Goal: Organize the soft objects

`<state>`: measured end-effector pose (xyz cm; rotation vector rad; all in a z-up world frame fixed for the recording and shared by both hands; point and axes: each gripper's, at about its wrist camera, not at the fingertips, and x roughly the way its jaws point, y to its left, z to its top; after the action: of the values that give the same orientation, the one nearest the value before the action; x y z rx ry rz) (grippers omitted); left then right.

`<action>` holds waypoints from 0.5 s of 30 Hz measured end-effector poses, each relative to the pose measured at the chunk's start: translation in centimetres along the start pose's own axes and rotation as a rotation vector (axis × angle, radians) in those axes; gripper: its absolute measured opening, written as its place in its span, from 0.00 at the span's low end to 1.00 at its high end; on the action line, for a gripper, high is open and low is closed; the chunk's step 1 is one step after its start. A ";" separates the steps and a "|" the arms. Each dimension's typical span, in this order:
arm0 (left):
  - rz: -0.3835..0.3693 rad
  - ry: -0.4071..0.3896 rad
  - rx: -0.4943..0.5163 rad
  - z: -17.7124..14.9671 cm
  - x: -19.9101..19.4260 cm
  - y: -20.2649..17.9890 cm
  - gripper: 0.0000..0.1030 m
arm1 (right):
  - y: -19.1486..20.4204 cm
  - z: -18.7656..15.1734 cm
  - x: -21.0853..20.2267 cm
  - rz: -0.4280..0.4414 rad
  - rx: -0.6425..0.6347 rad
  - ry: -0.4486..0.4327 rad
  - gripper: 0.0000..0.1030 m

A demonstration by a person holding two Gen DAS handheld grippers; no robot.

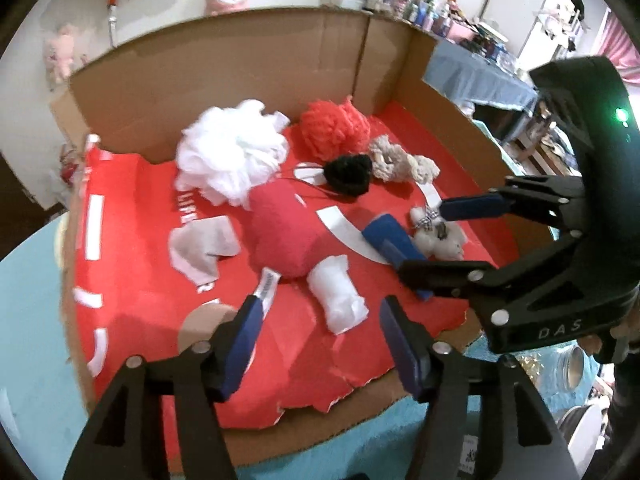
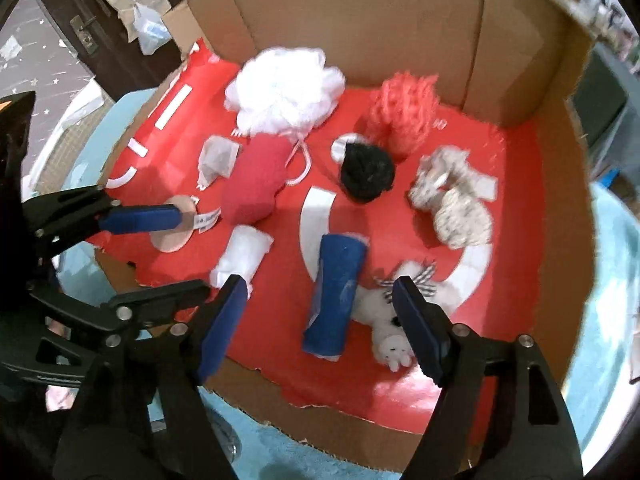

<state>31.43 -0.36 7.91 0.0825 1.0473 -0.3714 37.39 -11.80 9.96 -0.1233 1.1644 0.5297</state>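
Note:
Soft things lie on the red floor of an open cardboard box [image 1: 248, 64]: a white pouf [image 1: 232, 152], an orange-red pouf [image 1: 332, 128], a black ball [image 1: 348, 172], a beige knotted rope [image 1: 400, 162], a red plush [image 1: 284, 236], a white roll [image 1: 338, 296], a blue roll [image 2: 336, 300] and a small white bear [image 2: 384, 320]. My left gripper [image 1: 320, 344] is open, just before the white roll. My right gripper [image 2: 320, 324] is open, its jaws either side of the blue roll and the bear. It also shows in the left wrist view [image 1: 444, 240].
A grey-white paper scrap [image 1: 204, 246] lies left of the red plush. The box's front edge [image 2: 320, 432] is torn and low; its back and right walls stand high. Light blue cloth [image 1: 32, 320] surrounds the box. A cluttered shelf [image 1: 440, 12] is behind.

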 end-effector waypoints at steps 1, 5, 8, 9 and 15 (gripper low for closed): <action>0.026 -0.013 -0.009 -0.2 -0.5 0.0 0.73 | 0.1 -0.2 -0.4 -0.019 0.003 -0.009 0.72; 0.106 -0.066 -0.031 -0.9 -1.7 0.1 0.82 | 0.5 -1.0 -2.3 -0.107 0.031 -0.051 0.73; 0.162 -0.120 -0.046 -1.5 -2.7 -0.2 0.89 | 0.5 -1.8 -3.8 -0.163 0.053 -0.084 0.73; 0.177 -0.141 -0.049 -1.6 -3.0 -0.3 0.93 | 0.5 -2.1 -4.2 -0.171 0.068 -0.093 0.76; 0.220 -0.194 -0.110 -2.2 -3.9 -0.5 0.98 | 0.7 -3.9 -5.8 -0.203 0.140 -0.148 0.80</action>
<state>27.70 0.75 10.14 0.0616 0.8546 -0.1188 32.12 -14.56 13.75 -0.0792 1.0278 0.2727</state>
